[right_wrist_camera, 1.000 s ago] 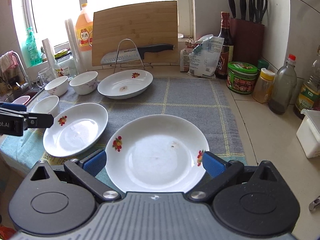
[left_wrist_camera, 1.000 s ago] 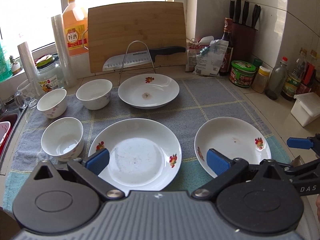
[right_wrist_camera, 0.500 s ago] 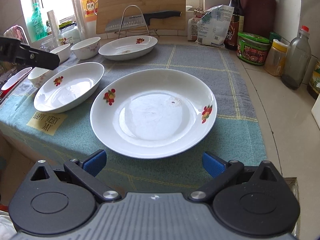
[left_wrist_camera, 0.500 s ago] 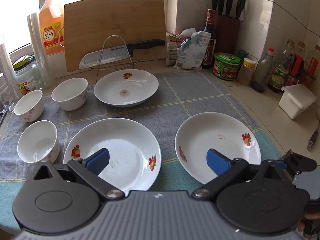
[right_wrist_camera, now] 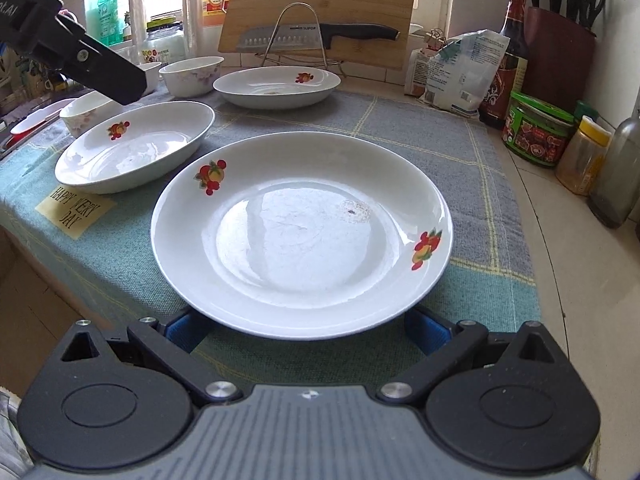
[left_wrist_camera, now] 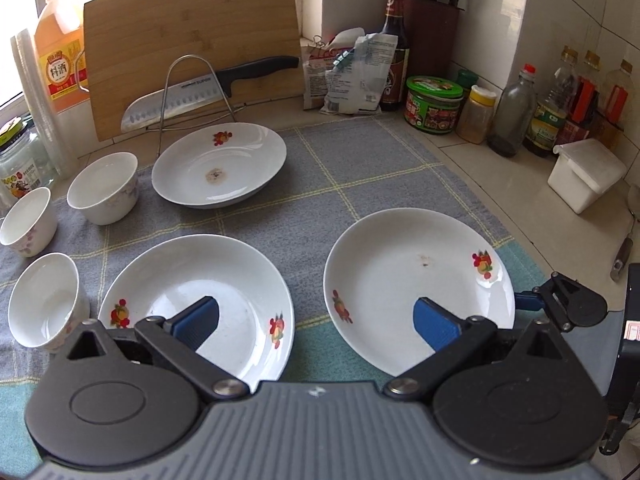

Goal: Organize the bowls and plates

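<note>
Three white plates with fruit prints lie on a grey-green cloth point(left_wrist_camera: 320, 196): a front right plate point(left_wrist_camera: 416, 280) point(right_wrist_camera: 304, 232), a front left plate point(left_wrist_camera: 200, 292) point(right_wrist_camera: 136, 144) and a far plate point(left_wrist_camera: 220, 168) point(right_wrist_camera: 276, 84). Three white bowls point(left_wrist_camera: 102, 186) point(left_wrist_camera: 28, 222) point(left_wrist_camera: 46, 304) stand at the left. My left gripper point(left_wrist_camera: 316, 320) is open and empty, above the two front plates. My right gripper point(right_wrist_camera: 308, 330) is open and low at the front right plate's near rim, its blue pads partly hidden under the rim.
A cutting board point(left_wrist_camera: 192, 44) and a knife point(left_wrist_camera: 208, 90) on a wire rack stand behind the far plate. Bottles and jars point(left_wrist_camera: 516, 116) and a white box point(left_wrist_camera: 584, 174) line the right counter. The counter's front edge point(right_wrist_camera: 48, 240) is close.
My right gripper has dropped and moved forward to the front right plate's near rim. My left gripper has shifted right and a little forward.
</note>
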Demonstrator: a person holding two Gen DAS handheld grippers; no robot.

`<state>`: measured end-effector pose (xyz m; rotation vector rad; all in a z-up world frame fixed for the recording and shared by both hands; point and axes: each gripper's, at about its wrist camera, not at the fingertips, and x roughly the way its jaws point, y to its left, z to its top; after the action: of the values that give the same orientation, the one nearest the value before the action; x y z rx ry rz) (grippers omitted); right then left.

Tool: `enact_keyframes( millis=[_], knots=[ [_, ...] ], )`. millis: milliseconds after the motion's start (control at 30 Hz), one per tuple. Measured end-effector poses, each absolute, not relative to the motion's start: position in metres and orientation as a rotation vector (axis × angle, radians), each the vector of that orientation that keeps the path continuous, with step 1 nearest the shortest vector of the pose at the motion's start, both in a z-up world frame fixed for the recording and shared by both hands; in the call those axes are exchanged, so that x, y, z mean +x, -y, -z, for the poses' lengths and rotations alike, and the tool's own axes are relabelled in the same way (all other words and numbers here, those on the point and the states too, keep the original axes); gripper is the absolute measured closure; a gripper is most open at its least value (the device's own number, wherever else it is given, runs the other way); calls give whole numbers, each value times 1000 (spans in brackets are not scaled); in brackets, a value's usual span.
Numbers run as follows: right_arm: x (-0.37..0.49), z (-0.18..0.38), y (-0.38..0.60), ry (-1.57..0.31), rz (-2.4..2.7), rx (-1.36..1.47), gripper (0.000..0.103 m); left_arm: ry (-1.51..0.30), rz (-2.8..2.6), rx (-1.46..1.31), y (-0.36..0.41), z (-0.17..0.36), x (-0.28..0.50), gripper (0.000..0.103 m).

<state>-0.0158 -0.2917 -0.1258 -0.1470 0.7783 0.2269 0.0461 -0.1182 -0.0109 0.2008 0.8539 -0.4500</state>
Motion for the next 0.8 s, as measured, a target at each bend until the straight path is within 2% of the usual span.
enact_keyframes(
  millis=[800],
  knots=[
    [-28, 133, 300, -666, -274, -151, 0, -955, 700, 338, 174, 52, 119, 1]
  ],
)
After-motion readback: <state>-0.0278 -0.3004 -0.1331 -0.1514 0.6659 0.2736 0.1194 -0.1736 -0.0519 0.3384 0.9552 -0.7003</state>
